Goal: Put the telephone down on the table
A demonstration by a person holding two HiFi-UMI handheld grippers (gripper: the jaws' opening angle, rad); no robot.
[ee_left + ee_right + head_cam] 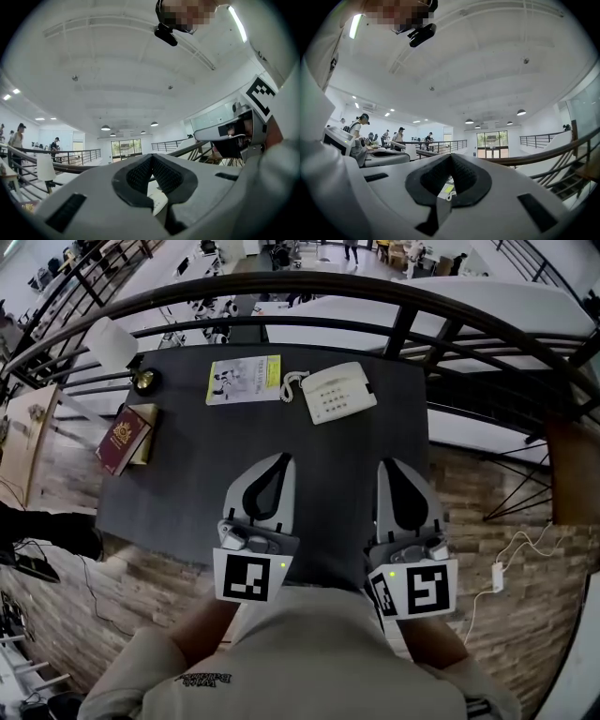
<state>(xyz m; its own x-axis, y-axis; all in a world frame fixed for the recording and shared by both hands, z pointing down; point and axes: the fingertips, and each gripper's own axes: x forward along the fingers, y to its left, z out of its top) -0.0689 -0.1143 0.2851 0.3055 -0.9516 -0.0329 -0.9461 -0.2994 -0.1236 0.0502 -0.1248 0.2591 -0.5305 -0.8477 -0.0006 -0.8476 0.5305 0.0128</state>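
Observation:
The white telephone [337, 392] lies on the dark table [187, 493] near its far edge, with its coiled cord [292, 382] at its left. Both grippers hover over the near half of the table, well short of the phone, and point level towards it. My left gripper [284, 458] has its fingertips together and holds nothing; in the left gripper view its jaws [152, 156] meet at the tip. My right gripper [387, 465] is also shut and empty [451, 155]. Through its finger gap I glimpse the cord [451, 197].
A printed sheet with a yellow strip [244, 379] lies left of the phone. A red book [124, 439], a small brass bell [143, 381] and a white lamp shade [111, 341] sit at the table's left end. A dark curved railing [403, 296] runs behind the table.

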